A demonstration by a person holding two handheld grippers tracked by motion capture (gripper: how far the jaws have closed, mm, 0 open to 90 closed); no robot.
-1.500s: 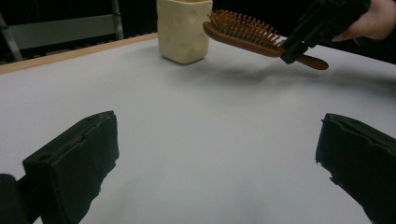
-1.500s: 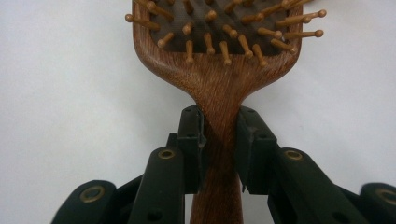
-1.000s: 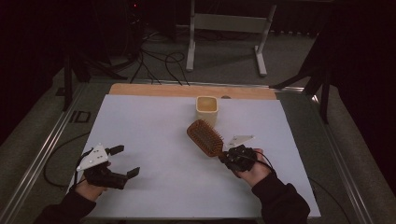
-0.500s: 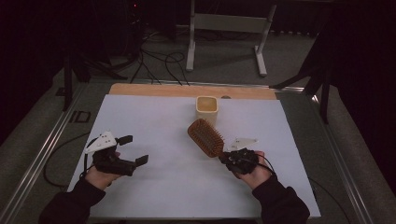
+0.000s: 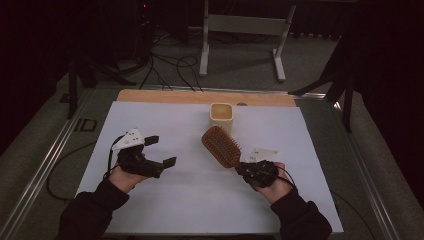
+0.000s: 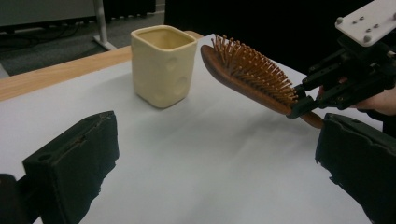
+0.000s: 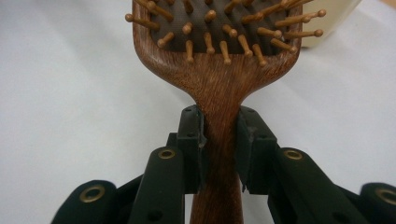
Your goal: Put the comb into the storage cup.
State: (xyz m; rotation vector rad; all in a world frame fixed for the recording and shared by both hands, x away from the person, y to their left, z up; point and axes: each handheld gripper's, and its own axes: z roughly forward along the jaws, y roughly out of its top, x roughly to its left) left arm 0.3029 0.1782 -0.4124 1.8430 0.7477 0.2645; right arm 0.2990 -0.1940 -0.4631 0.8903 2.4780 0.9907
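Right gripper [image 7: 219,144] clamps the neck of the brown wooden paddle hairbrush [image 5: 220,145], mid-frame in high view, bristles up w/ head raised off the white table sheet [image 5: 190,210], prob. to aim it at the cream square cup [image 5: 221,116] just above. Left gripper [image 5: 159,150], lower left, jaws apart, empty.

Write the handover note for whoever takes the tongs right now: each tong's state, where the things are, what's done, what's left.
Right tongs: shut on the handle of the brush, which is lifted off the table, bristles up, head pointing toward the cup.
Left tongs: open, empty, held above the table left of the brush.
Cup: upright near the far edge, looks empty, not touching the brush.
Done: brush picked up.
Left: probably stand the brush in the cup; the left tongs could steady the cup or take the head.
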